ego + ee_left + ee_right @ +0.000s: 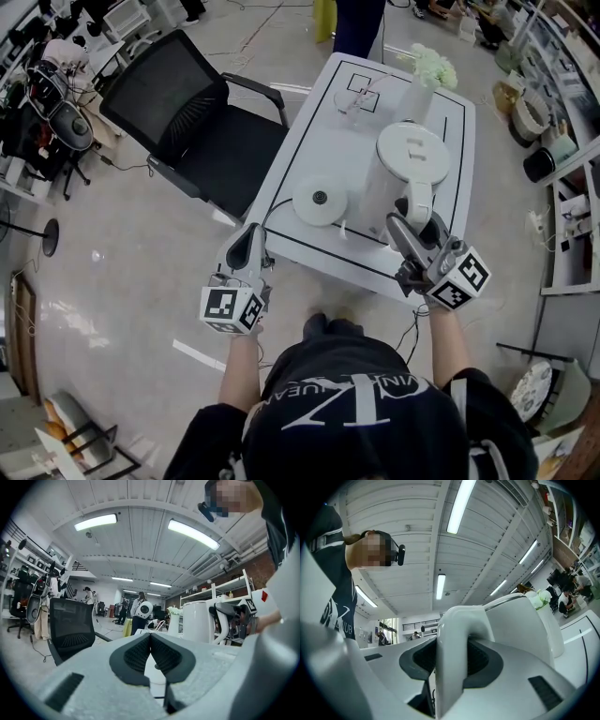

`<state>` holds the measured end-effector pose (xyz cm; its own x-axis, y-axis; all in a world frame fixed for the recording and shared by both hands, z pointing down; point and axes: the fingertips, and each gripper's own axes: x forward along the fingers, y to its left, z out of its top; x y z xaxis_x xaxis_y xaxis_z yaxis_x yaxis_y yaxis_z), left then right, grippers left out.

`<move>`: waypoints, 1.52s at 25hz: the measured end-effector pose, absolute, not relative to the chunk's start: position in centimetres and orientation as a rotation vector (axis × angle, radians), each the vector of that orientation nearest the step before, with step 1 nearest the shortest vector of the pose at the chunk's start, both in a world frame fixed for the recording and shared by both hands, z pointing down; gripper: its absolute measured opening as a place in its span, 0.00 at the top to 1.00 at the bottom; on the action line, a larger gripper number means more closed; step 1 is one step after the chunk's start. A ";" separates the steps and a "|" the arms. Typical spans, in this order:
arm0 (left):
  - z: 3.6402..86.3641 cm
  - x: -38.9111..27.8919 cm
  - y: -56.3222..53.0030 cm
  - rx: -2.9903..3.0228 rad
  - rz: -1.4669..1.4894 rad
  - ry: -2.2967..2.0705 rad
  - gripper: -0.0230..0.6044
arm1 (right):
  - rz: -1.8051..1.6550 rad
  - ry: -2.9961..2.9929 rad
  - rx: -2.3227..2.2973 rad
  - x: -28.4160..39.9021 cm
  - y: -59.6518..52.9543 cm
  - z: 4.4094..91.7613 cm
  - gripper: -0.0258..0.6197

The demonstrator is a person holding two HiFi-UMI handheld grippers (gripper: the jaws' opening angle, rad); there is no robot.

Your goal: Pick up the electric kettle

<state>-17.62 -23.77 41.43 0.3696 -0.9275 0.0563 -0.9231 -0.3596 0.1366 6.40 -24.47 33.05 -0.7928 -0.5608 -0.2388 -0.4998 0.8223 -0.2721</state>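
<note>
The white electric kettle is over the right part of the white table, its lid facing up and its handle turned toward me. My right gripper is shut on that handle; in the right gripper view the handle fills the gap between the dark pads. The kettle's round base lies on the table just left of the kettle. My left gripper hovers at the table's near left edge, jaws shut and empty. From there the kettle shows to the right.
A black mesh office chair stands against the table's left side. A vase of white flowers and small glassware sit at the far end. Shelving runs along the right. A cable hangs off the near edge.
</note>
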 end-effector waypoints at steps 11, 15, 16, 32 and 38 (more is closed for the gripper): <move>40.5 -18.1 -23.6 2.475 -0.083 -1.712 0.95 | -0.238 2.688 -0.882 7.7 -23.0 32.9 0.75; 40.4 -18.0 -23.4 2.476 -0.094 -1.714 0.95 | -0.225 2.683 -0.912 8.5 -22.5 32.9 0.75; 40.3 -17.9 -23.3 2.477 -0.097 -1.714 0.95 | -0.219 2.683 -0.918 8.7 -22.4 32.9 0.75; 39.6 -18.5 -23.3 2.488 -0.122 -1.729 0.95 | -0.183 2.658 -0.984 9.8 -21.7 32.8 0.75; 39.5 -18.9 -23.2 2.483 -0.132 -1.740 0.95 | -0.180 2.653 -1.002 10.0 -21.6 32.8 0.76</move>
